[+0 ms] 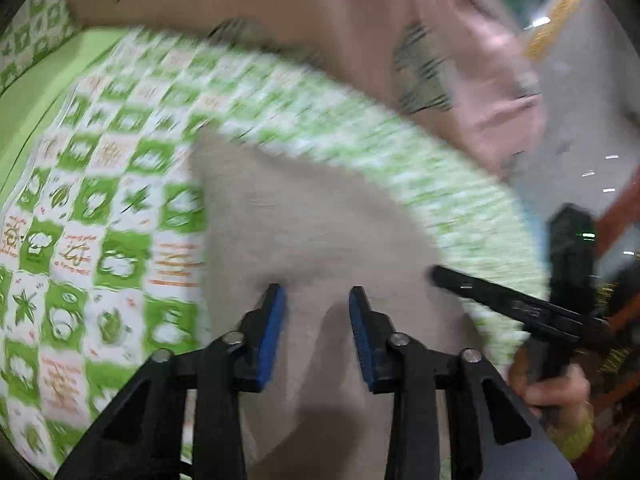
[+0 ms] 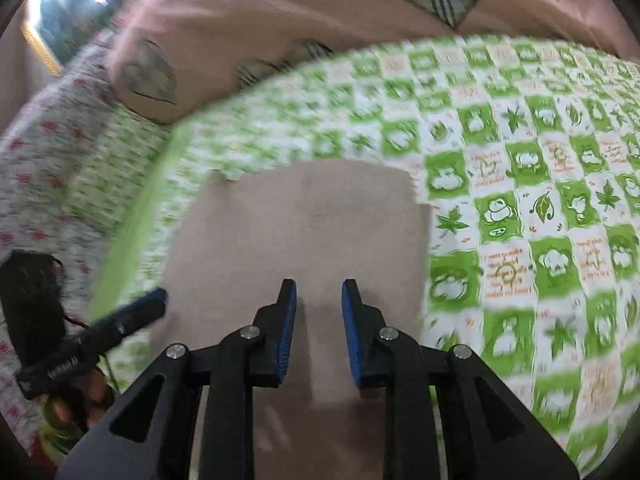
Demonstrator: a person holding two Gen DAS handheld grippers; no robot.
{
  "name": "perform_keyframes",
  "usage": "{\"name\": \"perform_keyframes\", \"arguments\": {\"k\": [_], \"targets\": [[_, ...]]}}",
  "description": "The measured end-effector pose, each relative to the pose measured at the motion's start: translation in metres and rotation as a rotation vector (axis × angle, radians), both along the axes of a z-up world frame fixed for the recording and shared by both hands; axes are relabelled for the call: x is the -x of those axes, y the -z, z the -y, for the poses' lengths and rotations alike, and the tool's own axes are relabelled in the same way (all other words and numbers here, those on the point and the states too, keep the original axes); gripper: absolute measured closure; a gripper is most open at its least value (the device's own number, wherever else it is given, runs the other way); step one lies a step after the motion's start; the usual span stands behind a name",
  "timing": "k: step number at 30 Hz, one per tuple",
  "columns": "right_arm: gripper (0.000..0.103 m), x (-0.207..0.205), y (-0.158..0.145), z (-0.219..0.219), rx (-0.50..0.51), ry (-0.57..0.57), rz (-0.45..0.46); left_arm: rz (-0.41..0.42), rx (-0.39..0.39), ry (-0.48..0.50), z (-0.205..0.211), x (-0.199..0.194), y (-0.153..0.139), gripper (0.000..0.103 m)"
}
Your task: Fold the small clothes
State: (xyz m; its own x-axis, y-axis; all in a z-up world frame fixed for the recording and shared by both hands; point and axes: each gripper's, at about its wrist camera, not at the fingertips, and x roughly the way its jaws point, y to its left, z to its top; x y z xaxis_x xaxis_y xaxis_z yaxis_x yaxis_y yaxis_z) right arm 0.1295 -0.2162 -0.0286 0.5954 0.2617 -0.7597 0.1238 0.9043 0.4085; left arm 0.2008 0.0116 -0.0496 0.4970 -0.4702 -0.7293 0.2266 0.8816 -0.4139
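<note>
A folded beige cloth (image 2: 304,224) lies flat on a bed covered by a green-and-white checked sheet (image 2: 520,208), directly beneath and ahead of both grippers. The left gripper (image 1: 318,296) hangs over the cloth's near part, jaws apart with nothing between them. The right gripper (image 2: 319,292) hangs likewise, jaws apart and empty, with pink pillows (image 2: 280,12) beyond.

Beige folded cloth (image 2: 296,232) lying flat, low, nothing standing on it; green checked sheet (image 2: 520,208) open and bare to its right; pink pillow (image 2: 248,12) bulking along the far edge; left hand-held gripper (image 2: 162,300) crossing the cloth's left side; right hand-held gripper (image 1: 436,272) close by on the other side
</note>
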Motion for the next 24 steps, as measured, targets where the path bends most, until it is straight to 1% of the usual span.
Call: {"name": "perform_keyframes", "arguments": {"k": [1, 2, 3, 6, 8, 9, 10, 11, 12, 14, 15, 17, 20, 21, 22, 23, 24], "targets": [[0.079, -0.009, 0.012, 0.004, 0.016, 0.012, -0.034, -0.030, 0.003, 0.000, -0.001, -0.010, 0.010, 0.077], [0.080, -0.014, 0.022, 0.007, 0.011, 0.014, -0.043, -0.030, 0.005, -0.007, -0.001, -0.014, 0.013, 0.080], [0.082, -0.015, 0.027, 0.011, 0.006, 0.022, -0.040, -0.037, 0.003, -0.002, 0.000, -0.018, 0.015, 0.080], [0.082, -0.018, 0.028, 0.016, 0.000, 0.035, -0.036, -0.037, -0.001, 0.009, -0.003, -0.018, 0.011, 0.080], [0.081, -0.015, 0.020, 0.015, -0.008, 0.025, -0.020, 0.016, -0.012, 0.018, -0.003, 0.001, 0.000, 0.082], [0.079, -0.008, 0.015, 0.013, -0.014, 0.014, -0.008, 0.042, -0.026, 0.018, -0.004, 0.012, -0.006, 0.081], [0.079, 0.005, 0.009, 0.011, -0.023, 0.000, 0.011, 0.083, -0.056, 0.013, -0.007, 0.031, -0.014, 0.080], [0.079, 0.018, 0.003, 0.007, -0.036, -0.014, 0.032, 0.109, -0.072, 0.012, -0.008, 0.043, -0.018, 0.075], [0.079, 0.032, -0.003, 0.002, -0.049, -0.032, 0.056, 0.130, -0.081, 0.012, -0.011, 0.056, -0.021, 0.063], [0.078, 0.062, -0.010, -0.013, -0.058, -0.079, 0.092, 0.148, -0.085, 0.007, -0.013, 0.087, -0.025, 0.052], [0.078, 0.080, -0.012, -0.020, -0.052, -0.104, 0.095, 0.156, -0.082, 0.012, -0.013, 0.105, -0.025, 0.052], [0.076, 0.107, -0.009, -0.031, -0.029, -0.117, 0.090, 0.149, -0.093, 0.021, -0.011, 0.129, -0.022, 0.051], [0.074, 0.136, 0.012, -0.040, 0.057, -0.097, 0.031, 0.100, -0.107, 0.025, -0.005, 0.153, -0.002, 0.050], [0.074, 0.140, 0.024, -0.040, 0.091, -0.081, -0.005, 0.079, -0.129, 0.022, -0.003, 0.158, 0.010, 0.048], [0.074, 0.141, 0.033, -0.039, 0.096, -0.071, -0.023, 0.054, -0.145, 0.018, -0.002, 0.159, 0.018, 0.048], [0.074, 0.144, 0.040, -0.037, 0.076, -0.065, -0.015, 0.022, -0.165, 0.006, -0.002, 0.158, 0.031, 0.044], [0.074, 0.146, 0.043, -0.033, 0.050, -0.052, 0.007, 0.020, -0.155, -0.001, -0.005, 0.160, 0.036, 0.043]]}}
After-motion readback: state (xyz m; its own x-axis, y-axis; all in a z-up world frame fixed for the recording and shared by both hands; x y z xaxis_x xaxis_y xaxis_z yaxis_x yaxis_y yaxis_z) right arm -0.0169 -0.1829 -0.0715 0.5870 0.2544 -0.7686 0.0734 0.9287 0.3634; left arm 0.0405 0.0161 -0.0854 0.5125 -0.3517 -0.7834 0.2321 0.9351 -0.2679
